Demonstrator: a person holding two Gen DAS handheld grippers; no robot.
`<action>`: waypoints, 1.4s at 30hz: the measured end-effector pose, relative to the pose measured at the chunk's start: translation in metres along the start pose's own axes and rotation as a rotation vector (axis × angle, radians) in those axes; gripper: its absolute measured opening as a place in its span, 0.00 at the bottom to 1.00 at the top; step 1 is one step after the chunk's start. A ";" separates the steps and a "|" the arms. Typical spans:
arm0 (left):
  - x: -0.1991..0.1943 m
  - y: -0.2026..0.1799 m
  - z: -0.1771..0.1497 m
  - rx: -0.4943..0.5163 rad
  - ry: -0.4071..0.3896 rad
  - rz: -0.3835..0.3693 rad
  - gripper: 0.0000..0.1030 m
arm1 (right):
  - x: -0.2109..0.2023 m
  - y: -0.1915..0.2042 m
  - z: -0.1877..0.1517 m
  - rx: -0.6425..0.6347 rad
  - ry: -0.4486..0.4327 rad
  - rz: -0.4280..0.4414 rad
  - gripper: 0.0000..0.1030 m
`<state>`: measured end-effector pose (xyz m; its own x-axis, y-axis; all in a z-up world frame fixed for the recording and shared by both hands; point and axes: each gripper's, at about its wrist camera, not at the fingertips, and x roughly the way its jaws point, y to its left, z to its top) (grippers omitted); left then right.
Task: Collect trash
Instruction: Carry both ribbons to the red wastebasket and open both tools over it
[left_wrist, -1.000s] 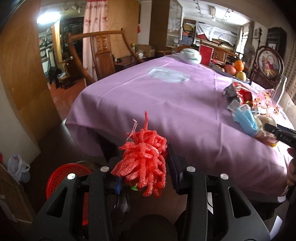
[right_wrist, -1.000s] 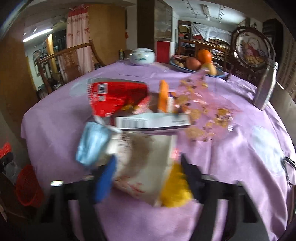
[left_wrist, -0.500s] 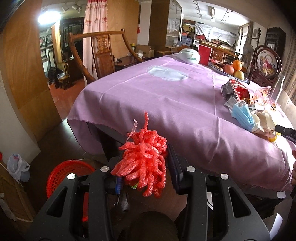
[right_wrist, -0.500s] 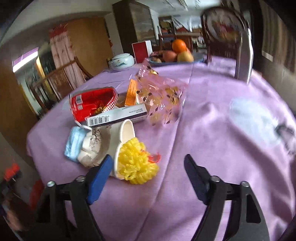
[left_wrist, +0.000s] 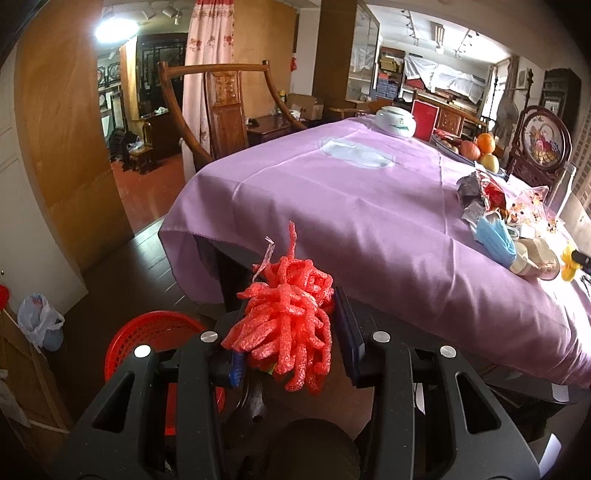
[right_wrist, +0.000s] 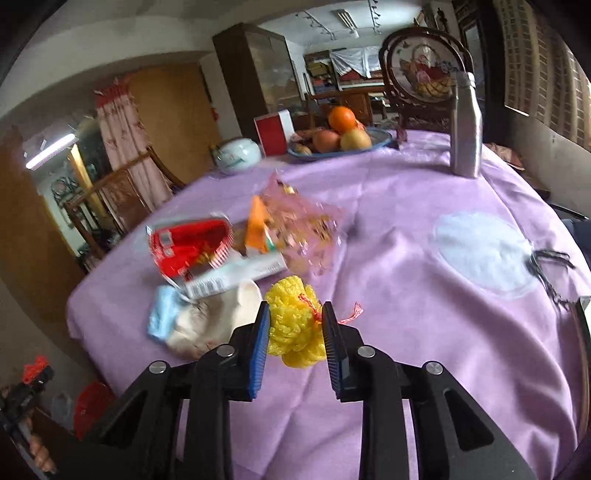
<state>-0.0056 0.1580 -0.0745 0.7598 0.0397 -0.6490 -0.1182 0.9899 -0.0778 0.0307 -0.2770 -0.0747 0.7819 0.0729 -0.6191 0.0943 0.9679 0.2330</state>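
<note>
Left gripper (left_wrist: 291, 332): fingers clamp one red foam net (left_wrist: 288, 325) above one red basket (left_wrist: 155, 343). Right gripper (right_wrist: 295, 332): fingers closing around one yellow foam net (right_wrist: 293, 328) on the desk (right_wrist: 424, 332), beside one blue mask (right_wrist: 162, 314) and one red wrapper (right_wrist: 188, 243).

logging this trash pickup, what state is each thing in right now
left gripper: shut on the red foam net, held off the table's edge
right gripper: jaws closing, yellow foam net between them, on the tablecloth
red basket: on the floor, upright, open top
paper cup: lying on its side
red wrapper: crumpled, torn open
steel flask: upright
</note>
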 end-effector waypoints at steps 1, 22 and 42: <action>-0.001 0.001 -0.001 -0.003 0.000 0.000 0.40 | 0.005 -0.001 -0.003 0.005 0.018 -0.004 0.27; -0.011 0.134 -0.030 -0.223 0.023 0.256 0.40 | -0.045 0.063 0.000 -0.091 -0.145 0.059 0.25; -0.013 0.218 -0.081 -0.371 0.083 0.369 0.92 | -0.012 0.328 -0.093 -0.477 0.159 0.511 0.25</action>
<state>-0.0936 0.3622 -0.1445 0.5736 0.3512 -0.7400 -0.5980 0.7969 -0.0854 -0.0053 0.0617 -0.0602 0.5534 0.5439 -0.6308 -0.5679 0.8004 0.1919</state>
